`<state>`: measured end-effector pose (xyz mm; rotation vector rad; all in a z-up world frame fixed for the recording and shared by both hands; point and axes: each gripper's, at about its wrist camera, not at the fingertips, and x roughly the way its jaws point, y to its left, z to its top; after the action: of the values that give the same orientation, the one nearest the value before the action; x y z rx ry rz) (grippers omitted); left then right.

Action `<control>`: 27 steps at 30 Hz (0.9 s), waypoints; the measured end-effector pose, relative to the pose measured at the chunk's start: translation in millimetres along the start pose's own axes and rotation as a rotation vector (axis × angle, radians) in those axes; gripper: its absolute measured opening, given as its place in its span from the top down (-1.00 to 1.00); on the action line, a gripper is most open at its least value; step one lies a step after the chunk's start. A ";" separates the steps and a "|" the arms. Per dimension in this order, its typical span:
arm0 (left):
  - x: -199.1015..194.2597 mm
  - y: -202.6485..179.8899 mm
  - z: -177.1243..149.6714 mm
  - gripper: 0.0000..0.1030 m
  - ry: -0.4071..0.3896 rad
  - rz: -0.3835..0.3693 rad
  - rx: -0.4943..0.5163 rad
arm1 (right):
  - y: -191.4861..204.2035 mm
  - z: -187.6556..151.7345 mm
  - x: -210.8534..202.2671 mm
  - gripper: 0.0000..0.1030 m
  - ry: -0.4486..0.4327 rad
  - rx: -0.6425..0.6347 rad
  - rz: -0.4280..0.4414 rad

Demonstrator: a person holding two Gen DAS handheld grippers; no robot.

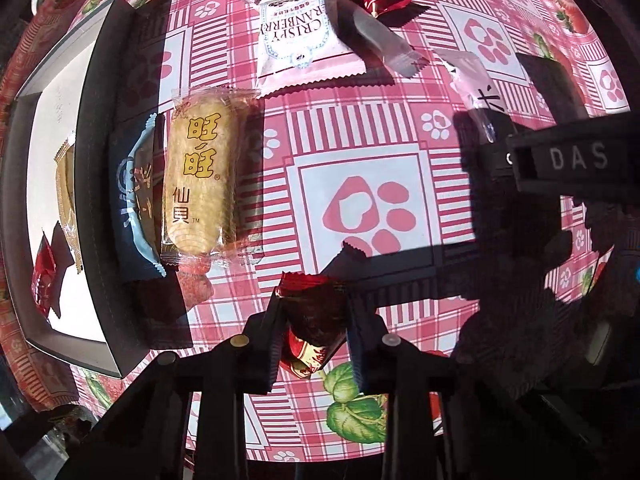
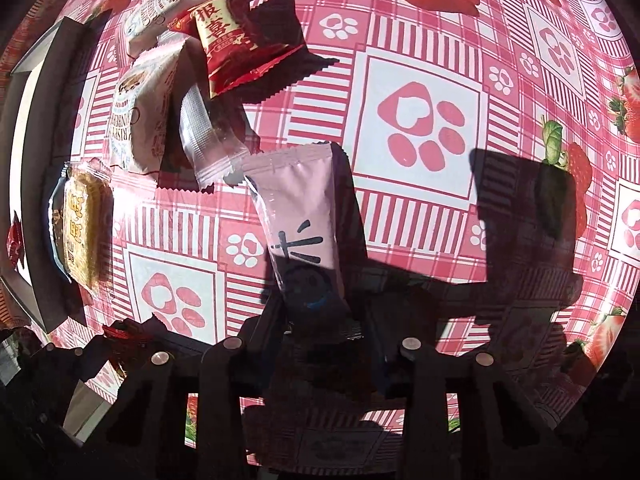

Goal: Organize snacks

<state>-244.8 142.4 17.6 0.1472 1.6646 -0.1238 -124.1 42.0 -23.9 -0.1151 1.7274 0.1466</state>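
Gripping red snack packet (image 1: 316, 320), left gripper (image 1: 314, 336) jaws clamped, above surface (image 1: 400, 152). Right gripper (image 2: 324, 320) jaws pinch pink packet (image 2: 300, 216). Left view alone shows blue packet (image 1: 134, 204) beside tray (image 1: 100, 80), beyond rice cracker (image 1: 200, 172).

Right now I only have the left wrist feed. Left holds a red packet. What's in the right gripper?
Observer: The right gripper is shut on a pink packet, held above the tablecloth.
Operator: Any print on it?
Observer: Yes, black characters and a blue mark near the fingers.
Operator: The red snack at the top of my view, what's on its face?
Observer: That red snack shows a yellow panel with red characters and lies on a white packet.
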 end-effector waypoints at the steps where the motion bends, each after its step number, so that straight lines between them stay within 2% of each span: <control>1: -0.6 1.4 0.2 0.43 0.002 -0.010 0.000 | -2.0 -0.6 -0.2 0.46 0.002 0.002 0.012; 4: -5.1 12.1 1.6 0.44 0.009 -0.055 -0.024 | -16.7 -5.7 -5.1 0.46 -0.013 0.019 0.081; 9: -16.5 38.2 -9.1 0.44 -0.013 -0.113 -0.049 | -47.4 -20.2 -8.0 0.46 -0.015 0.052 0.130; 14: -25.0 58.3 -10.5 0.44 -0.028 -0.157 -0.085 | -75.7 -35.3 -0.6 0.46 0.005 0.105 0.107; 19: -11.1 68.5 1.5 0.44 0.009 -0.153 -0.088 | -92.2 -43.8 3.3 0.46 0.018 0.158 0.100; 22: 3.4 50.1 6.8 0.43 0.038 -0.129 -0.071 | -99.5 -52.1 5.0 0.46 0.025 0.175 0.101; 24: 4.8 36.4 16.5 0.40 0.025 -0.092 -0.039 | -101.3 -54.7 4.4 0.46 0.026 0.173 0.100; 26: 4.7 27.7 20.9 0.28 0.017 -0.048 -0.007 | -84.0 -55.7 18.0 0.42 0.027 0.159 0.096; 27: 5.5 23.8 22.0 0.14 0.018 -0.032 0.008 | -82.5 -57.0 19.0 0.23 0.027 0.153 0.089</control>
<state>-219.7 162.2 10.1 0.1282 1.6851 -0.1535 -169.4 -48.6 -36.4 0.0731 1.7646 0.0777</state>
